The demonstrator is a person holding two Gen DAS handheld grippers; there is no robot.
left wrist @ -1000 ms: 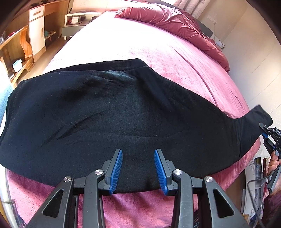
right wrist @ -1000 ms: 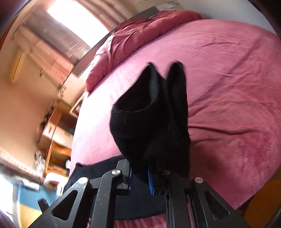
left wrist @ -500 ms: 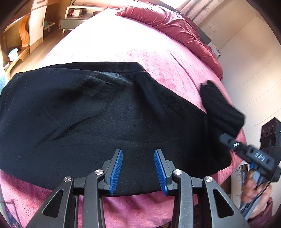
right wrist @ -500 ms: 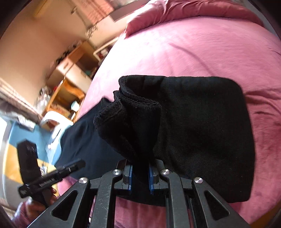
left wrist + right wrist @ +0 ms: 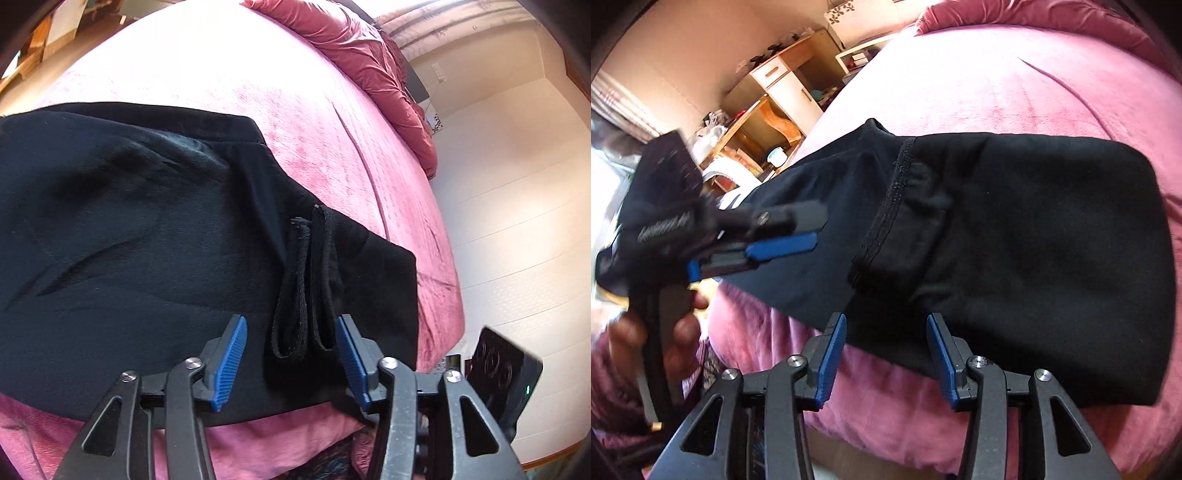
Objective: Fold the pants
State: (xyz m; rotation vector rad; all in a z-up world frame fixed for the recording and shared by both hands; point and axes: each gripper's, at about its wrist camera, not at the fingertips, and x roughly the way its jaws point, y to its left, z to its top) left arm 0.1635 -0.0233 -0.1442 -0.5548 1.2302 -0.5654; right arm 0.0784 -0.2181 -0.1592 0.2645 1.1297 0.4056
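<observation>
Black pants [image 5: 129,251] lie on the pink bed [image 5: 314,122], with the leg end folded back over the upper part. The cuffs [image 5: 306,280] lie on top, just ahead of my left gripper [image 5: 290,354], which is open and empty over the near edge. In the right wrist view the folded pants [image 5: 1015,240] show the cuff hem [image 5: 886,210] on top. My right gripper [image 5: 886,354] is open and empty at the near edge of the fold. The left gripper [image 5: 768,236] shows there too, held by a hand.
A rumpled red duvet [image 5: 365,62] lies at the head of the bed. A wooden desk and shelves [image 5: 772,99] stand beyond the bed's far side. A white wall [image 5: 517,221] runs beside the bed. The bed's edge is just below both grippers.
My right gripper carried the leg cuffs over onto the upper part of the pants and let go; it now stands open. The left gripper shifted right, staying open.
</observation>
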